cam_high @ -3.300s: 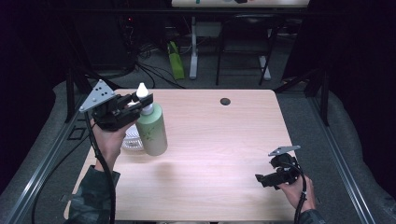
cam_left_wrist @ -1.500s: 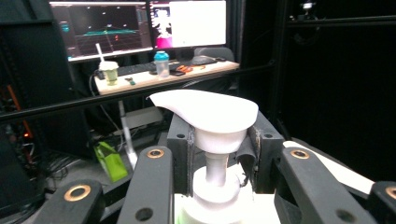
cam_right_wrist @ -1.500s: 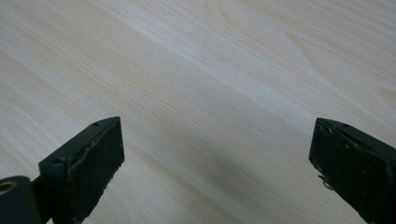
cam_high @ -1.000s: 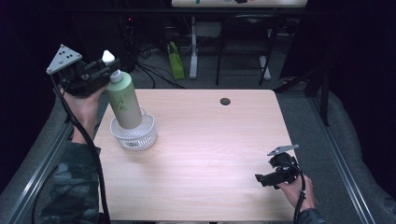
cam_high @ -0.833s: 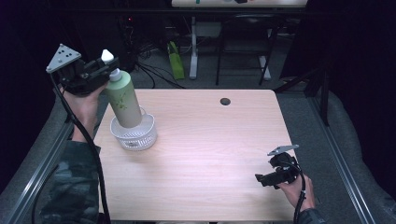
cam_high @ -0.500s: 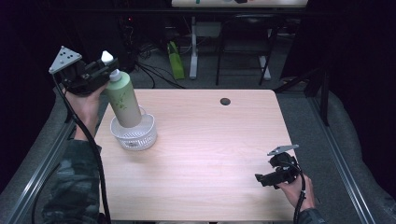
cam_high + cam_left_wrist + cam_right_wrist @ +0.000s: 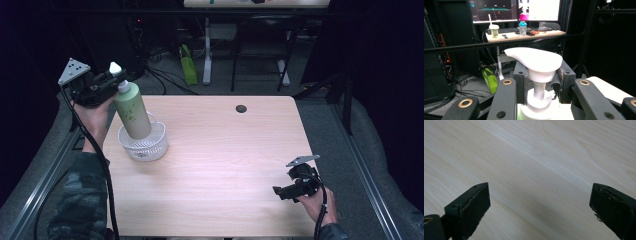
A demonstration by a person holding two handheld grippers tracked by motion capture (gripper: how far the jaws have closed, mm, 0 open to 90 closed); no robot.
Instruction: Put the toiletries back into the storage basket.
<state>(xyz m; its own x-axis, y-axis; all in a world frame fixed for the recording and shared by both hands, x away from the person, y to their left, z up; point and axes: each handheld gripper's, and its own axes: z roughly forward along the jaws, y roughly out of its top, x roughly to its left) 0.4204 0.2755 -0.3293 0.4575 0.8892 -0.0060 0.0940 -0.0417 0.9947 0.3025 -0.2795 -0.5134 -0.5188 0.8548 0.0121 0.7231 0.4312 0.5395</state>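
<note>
A pale green pump bottle (image 7: 132,112) with a white pump head (image 7: 534,60) hangs tilted, its base inside the rim of a white mesh basket (image 7: 145,149) at the table's left. My left gripper (image 7: 116,81) is shut on the bottle's neck just under the pump head; in the left gripper view (image 7: 541,80) its pads press the neck from both sides. Whether the base touches the basket floor is hidden. My right gripper (image 7: 280,191) rests low over the table's near right corner, jaws wide open above bare wood (image 7: 539,207).
A small black round grommet (image 7: 241,108) sits in the tabletop near the far edge. Metal rails (image 7: 367,175) run along both sides of the table. Beyond the far edge are a green bag (image 7: 187,70), cables and desk legs on the floor.
The left hand lifted the bottle from beside the basket to above it, then sank slightly, bringing the base down into the basket. The right gripper has stayed put.
</note>
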